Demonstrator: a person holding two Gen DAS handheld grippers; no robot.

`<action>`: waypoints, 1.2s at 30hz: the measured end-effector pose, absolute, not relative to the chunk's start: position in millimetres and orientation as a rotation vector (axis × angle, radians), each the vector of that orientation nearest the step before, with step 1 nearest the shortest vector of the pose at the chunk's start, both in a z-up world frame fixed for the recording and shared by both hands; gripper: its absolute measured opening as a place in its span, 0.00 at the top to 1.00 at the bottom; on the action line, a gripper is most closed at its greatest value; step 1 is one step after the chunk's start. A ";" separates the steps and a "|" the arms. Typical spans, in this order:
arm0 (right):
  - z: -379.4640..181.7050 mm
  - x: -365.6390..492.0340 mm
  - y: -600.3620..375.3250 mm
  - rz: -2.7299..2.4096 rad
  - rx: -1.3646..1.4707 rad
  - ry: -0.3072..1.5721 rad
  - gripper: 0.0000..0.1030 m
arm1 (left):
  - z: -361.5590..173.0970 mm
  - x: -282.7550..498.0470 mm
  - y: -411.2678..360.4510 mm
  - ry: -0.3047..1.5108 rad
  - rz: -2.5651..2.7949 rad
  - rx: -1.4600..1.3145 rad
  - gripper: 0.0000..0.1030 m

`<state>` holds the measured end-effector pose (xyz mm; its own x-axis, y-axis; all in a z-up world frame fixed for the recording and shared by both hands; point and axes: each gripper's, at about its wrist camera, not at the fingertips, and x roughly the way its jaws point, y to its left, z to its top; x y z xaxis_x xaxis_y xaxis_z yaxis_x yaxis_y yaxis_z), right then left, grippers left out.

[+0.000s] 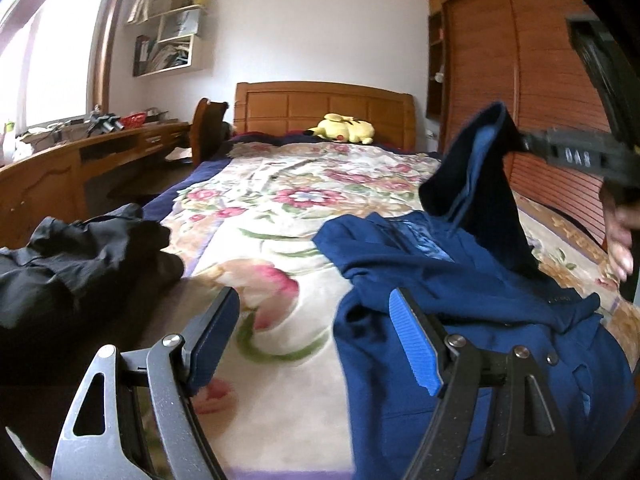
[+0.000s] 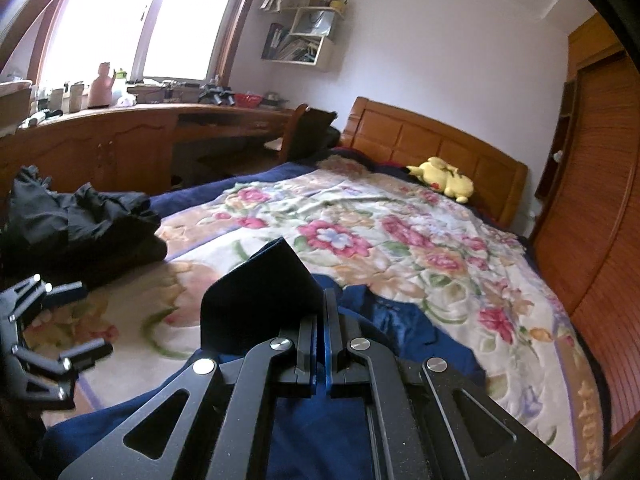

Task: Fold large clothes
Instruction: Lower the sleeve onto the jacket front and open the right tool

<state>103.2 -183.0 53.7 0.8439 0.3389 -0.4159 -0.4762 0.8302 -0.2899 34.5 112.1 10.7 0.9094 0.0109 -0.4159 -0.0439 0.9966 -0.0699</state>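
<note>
A dark blue garment lies crumpled on the near right part of the floral blanket. My right gripper is shut on one edge of the blue garment, which stands up in a peak. In the left wrist view the right gripper reaches in from the right, and the pinched cloth hangs down from it. My left gripper is open and low over the blanket, just left of the garment, with nothing between its fingers. The left gripper also shows at the left edge of the right wrist view.
A heap of black clothes sits at the bed's left edge. A yellow plush toy rests by the wooden headboard. A desk and chair stand to the left, and a wooden wardrobe to the right. A hand is at the right edge.
</note>
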 end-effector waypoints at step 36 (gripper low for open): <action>-13.8 79.1 -190.8 0.521 -0.396 0.734 0.74 | -5.1 41.4 101.4 0.484 0.006 -0.021 0.24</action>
